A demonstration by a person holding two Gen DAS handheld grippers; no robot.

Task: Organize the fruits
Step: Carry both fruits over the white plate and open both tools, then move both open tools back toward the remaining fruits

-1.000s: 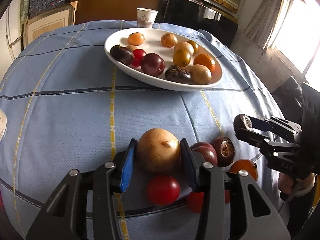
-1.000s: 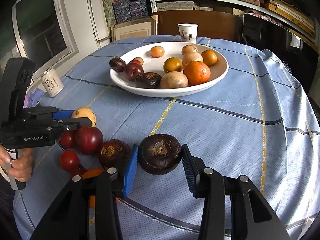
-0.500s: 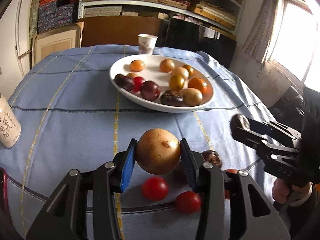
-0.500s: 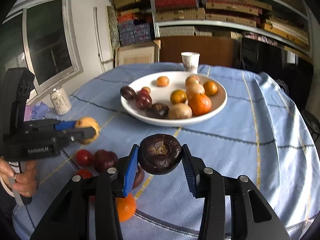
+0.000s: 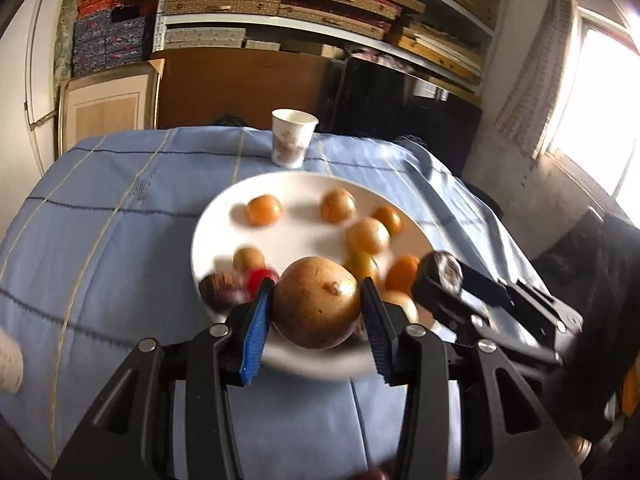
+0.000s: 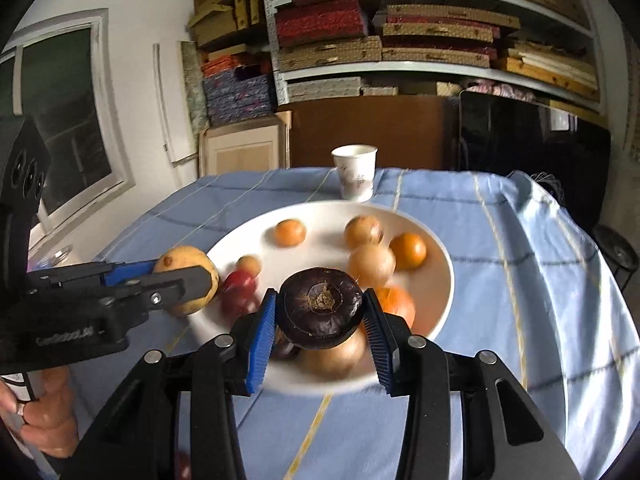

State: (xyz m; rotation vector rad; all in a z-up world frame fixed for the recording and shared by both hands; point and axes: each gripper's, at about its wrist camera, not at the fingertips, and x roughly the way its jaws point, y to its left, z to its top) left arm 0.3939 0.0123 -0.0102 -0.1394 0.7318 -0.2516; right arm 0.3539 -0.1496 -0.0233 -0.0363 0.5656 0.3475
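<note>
My left gripper (image 5: 316, 312) is shut on a tan round fruit (image 5: 316, 302) and holds it over the near rim of the white oval plate (image 5: 300, 184). My right gripper (image 6: 320, 316) is shut on a dark purple fruit (image 6: 320, 306) above the plate's near side (image 6: 440, 308). The plate holds several orange, tan, red and dark fruits. The right gripper also shows in the left wrist view (image 5: 440, 276), to the right of the tan fruit. The left gripper shows in the right wrist view (image 6: 188, 280), at the plate's left edge.
A white paper cup (image 5: 292, 138) stands behind the plate on the blue tablecloth (image 5: 100, 220). A cardboard box and loaded shelves stand beyond the table. A white jar edge (image 5: 8, 360) is at the far left.
Both grippers have lifted and moved forward from the loose fruits at the table's front to over the plate, each still holding its fruit.
</note>
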